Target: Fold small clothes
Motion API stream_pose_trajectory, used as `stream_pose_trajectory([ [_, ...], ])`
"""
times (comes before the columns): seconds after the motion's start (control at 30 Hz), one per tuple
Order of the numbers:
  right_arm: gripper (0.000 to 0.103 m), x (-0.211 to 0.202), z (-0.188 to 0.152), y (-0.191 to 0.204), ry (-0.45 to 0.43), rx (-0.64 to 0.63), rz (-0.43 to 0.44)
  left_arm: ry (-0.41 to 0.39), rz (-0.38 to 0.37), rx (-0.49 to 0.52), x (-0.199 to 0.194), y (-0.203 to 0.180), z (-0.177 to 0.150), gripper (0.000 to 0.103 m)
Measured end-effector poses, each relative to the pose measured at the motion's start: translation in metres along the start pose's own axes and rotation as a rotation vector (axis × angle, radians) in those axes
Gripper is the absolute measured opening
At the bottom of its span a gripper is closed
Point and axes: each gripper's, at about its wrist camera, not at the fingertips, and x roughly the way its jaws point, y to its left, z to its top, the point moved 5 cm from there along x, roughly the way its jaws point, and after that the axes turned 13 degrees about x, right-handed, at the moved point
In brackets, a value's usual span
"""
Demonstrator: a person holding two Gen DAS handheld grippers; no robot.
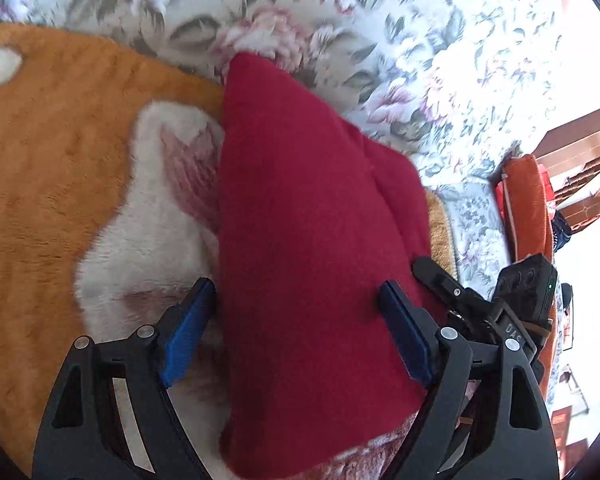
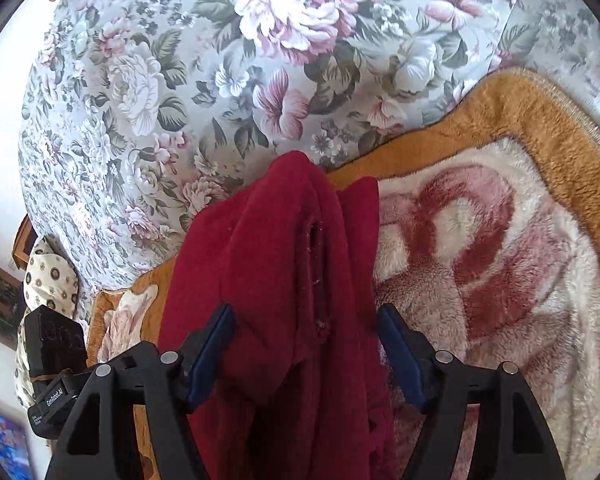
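Between both claws, red garment point(image 1: 308, 240) hides blanket point(image 1: 60, 160).

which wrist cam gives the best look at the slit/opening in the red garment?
Right wrist. There the red garment shows a dark vertical slit with frayed edges, just ahead of the open right gripper. The left wrist view shows only a smooth, unbroken red panel between the open left gripper fingers; no slit visible.
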Motion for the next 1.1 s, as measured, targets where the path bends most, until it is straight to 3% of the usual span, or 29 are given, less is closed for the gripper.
stream_pose_trajectory([
  [0.1, 0.075, 0.008, 0.001, -0.004, 0.014, 0.009, 0.04, -0.025, -0.025, 0.01, 0.009, -0.003, 0.003, 0.088],
  [0.17, 0.055, 0.005, 0.002, -0.006, -0.006, 0.016, 0.062, -0.022, -0.018, 0.038, 0.012, -0.009, 0.004, 0.088],
  [0.27, 0.044, -0.006, -0.004, 0.002, -0.03, -0.015, 0.052, -0.045, -0.01, 0.073, 0.003, -0.018, 0.001, 0.081],
  [0.4, 0.042, -0.032, -0.024, 0.031, -0.044, -0.072, 0.078, -0.073, -0.033, 0.118, -0.034, -0.035, -0.01, 0.078],
  [0.57, 0.042, -0.053, -0.083, 0.063, -0.024, -0.15, 0.091, -0.08, 0.054, 0.187, -0.091, -0.045, -0.048, 0.078],
  [0.67, 0.043, -0.049, -0.117, 0.059, 0.004, -0.147, 0.055, -0.016, 0.109, 0.192, -0.1, -0.034, -0.085, 0.078],
  [0.73, 0.044, -0.042, -0.136, 0.046, 0.036, -0.151, -0.027, 0.043, 0.179, 0.186, -0.096, -0.018, -0.109, 0.078],
  [0.77, 0.044, -0.044, -0.14, 0.038, 0.023, -0.148, -0.068, 0.052, 0.211, 0.18, -0.097, -0.012, -0.116, 0.078],
  [0.9, 0.044, -0.085, -0.135, 0.041, -0.081, -0.11, -0.043, 0.003, 0.266, 0.187, -0.117, -0.011, -0.127, 0.078],
  [1.0, 0.041, -0.093, -0.14, 0.08, -0.07, -0.229, 0.0, -0.044, 0.292, 0.224, -0.126, -0.022, -0.124, 0.078],
  [1.1, 0.04, -0.078, -0.142, 0.107, -0.04, -0.246, 0.063, -0.044, 0.291, 0.25, -0.118, -0.028, -0.125, 0.078],
])
